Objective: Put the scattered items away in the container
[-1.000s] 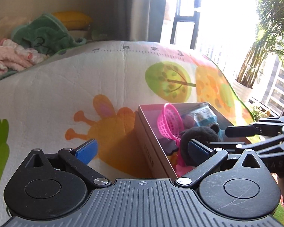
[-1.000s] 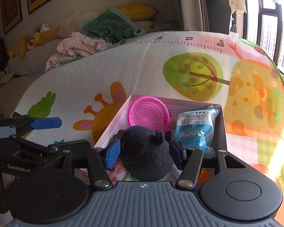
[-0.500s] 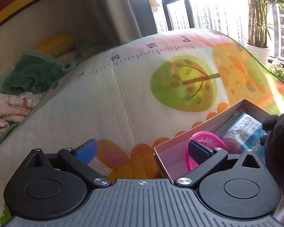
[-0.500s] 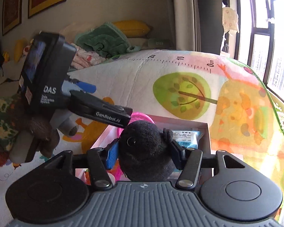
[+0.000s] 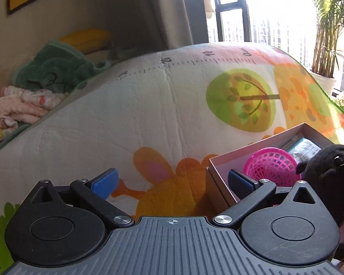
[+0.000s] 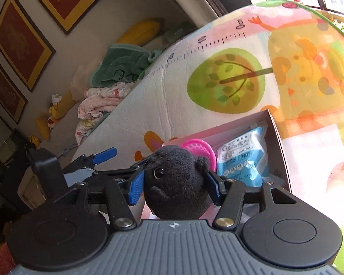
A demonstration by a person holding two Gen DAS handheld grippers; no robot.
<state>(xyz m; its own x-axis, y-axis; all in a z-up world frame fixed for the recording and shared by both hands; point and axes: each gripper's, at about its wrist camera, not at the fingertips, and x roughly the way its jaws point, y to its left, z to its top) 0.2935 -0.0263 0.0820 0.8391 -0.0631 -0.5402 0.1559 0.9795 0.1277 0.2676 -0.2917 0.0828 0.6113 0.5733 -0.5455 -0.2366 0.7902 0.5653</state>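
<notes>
the step in hand is judged to be the carrying of a black plush toy (image 6: pixel 178 181) over the pink cardboard box (image 6: pixel 278 137) for dropping.

the left gripper (image 5: pixel 172 181) is seen spread wide with nothing between its blue pads (image 5: pixel 104 182); only the printed play mat (image 5: pixel 126 119) lies ahead of it, and the box's near corner sits just beside its right finger. far ahead and to its left, a green towel (image 5: pixel 57 73) and a heap of pink clothes (image 5: pixel 18 107) are piled off the mat, well apart from the work.

the right gripper (image 6: pixel 174 183) is closed onto the plush toy, both blue pads pressed into its sides, the toy held above the box's near end. ahead of it in the box, a pink plastic basket (image 6: pixel 201 147) is partly hidden behind the toy's head, and to the right of that a blue packet of wipes (image 6: pixel 243 158) lies flat.

what is called for next, it is judged, is a lowering into the free near part of the box and then a parting of the jaws. the basket and the packet take up much of the far floor, so the toy may end up resting against them. the left gripper, close on the left, should be kept out of the way.
</notes>
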